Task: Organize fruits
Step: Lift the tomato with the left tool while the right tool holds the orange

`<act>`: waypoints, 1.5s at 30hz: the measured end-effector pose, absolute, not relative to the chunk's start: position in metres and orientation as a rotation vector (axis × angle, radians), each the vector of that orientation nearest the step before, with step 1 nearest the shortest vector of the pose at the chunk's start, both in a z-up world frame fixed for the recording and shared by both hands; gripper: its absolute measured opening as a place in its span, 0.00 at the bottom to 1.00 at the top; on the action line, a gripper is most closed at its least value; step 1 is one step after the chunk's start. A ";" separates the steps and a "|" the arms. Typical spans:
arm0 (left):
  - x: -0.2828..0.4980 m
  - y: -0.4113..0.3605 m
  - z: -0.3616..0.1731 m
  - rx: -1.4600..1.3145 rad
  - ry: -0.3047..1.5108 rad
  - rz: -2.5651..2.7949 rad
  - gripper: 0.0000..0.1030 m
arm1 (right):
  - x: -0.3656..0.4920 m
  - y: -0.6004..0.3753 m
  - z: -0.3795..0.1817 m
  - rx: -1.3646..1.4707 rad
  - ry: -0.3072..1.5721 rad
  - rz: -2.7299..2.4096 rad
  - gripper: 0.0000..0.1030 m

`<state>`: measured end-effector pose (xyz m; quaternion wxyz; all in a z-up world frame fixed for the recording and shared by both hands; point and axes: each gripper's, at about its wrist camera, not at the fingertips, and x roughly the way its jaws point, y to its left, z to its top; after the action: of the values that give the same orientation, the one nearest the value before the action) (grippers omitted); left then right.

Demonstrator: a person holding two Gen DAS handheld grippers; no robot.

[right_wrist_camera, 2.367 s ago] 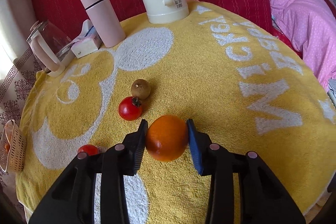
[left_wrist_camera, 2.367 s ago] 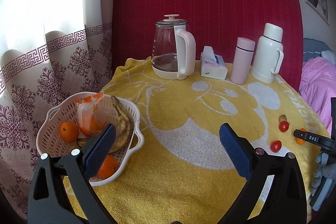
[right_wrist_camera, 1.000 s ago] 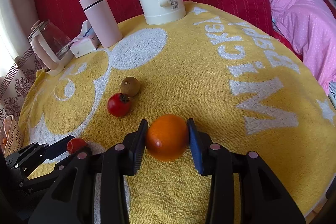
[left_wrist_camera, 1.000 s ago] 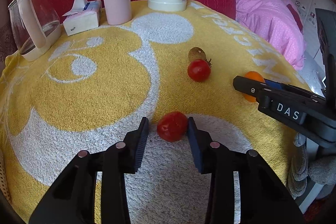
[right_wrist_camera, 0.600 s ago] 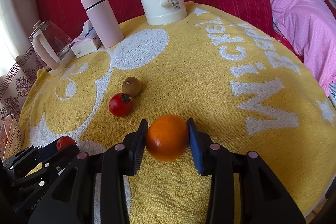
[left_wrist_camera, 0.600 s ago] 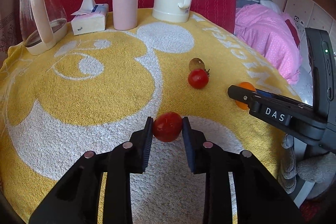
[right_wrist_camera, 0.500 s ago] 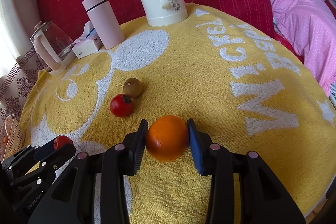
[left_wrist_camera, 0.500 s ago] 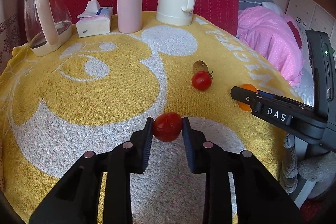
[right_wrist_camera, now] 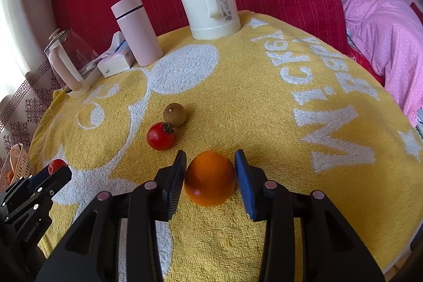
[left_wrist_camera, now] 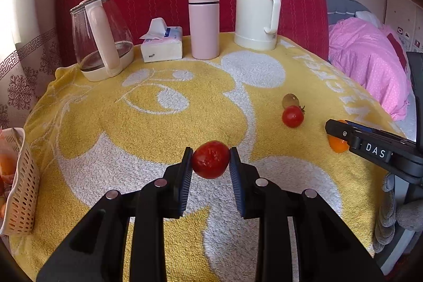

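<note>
Two fruits are in hand at once: the left gripper is clamped on a red tomato held just above the yellow towel on the counter, and the right gripper is closed around an orange near the counter's front right. The basket they presumably belong in sits at the far left edge, already holding some orange fruit. A second tomato and a small brown fruit, touching each other, wait on the towel. The soft tomato looks the riskier load; too hard a squeeze could bruise or split it, and its smooth round skin could slip from the pads on the way. Both grippers heading for the same basket might also knock together, or tip its light rim off the counter's edge.
</note>
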<state>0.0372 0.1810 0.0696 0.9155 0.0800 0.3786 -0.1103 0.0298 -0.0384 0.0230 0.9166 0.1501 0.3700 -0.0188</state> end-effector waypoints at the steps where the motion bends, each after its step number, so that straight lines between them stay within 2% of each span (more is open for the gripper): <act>1: 0.037 0.183 0.071 0.169 0.772 -0.214 0.27 | 0.030 -0.038 0.023 0.306 0.759 -0.037 0.38; 14: 0.034 0.196 0.075 0.162 0.742 -0.156 0.28 | 0.038 -0.033 0.015 0.284 0.830 -0.037 0.38; 45: 0.035 0.206 0.072 0.114 0.737 -0.144 0.28 | 0.042 -0.032 0.014 0.283 0.830 -0.028 0.39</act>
<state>0.0346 0.2061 0.0717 0.9287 0.0556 0.3597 -0.0704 0.0416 -0.0320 0.0138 0.9052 0.1370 0.4020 -0.0137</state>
